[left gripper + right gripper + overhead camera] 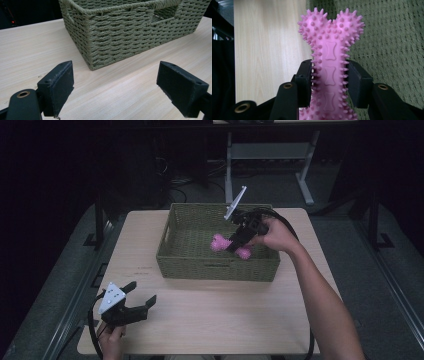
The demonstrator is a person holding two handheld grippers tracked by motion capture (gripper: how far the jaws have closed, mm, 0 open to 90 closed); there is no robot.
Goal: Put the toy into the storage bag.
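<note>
Item: pink spiked bone toy [329, 67], which we hold clamped by its shaft in our right claw [239, 240] over the wicker basket [215, 265], ready for dropping in; left claw [137, 297] idle, gaping, empty.

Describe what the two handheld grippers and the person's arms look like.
Both tools are black two-jaw grippers with blocky, wedge-shaped pads. The left gripper and the right gripper each carry a pale grey three-cornered plate with small dark dots on top, and each trails a thick black cable. Brass-coloured rings mark the jaw pivots. The forearms are bare, with no sleeves visible.
</note>
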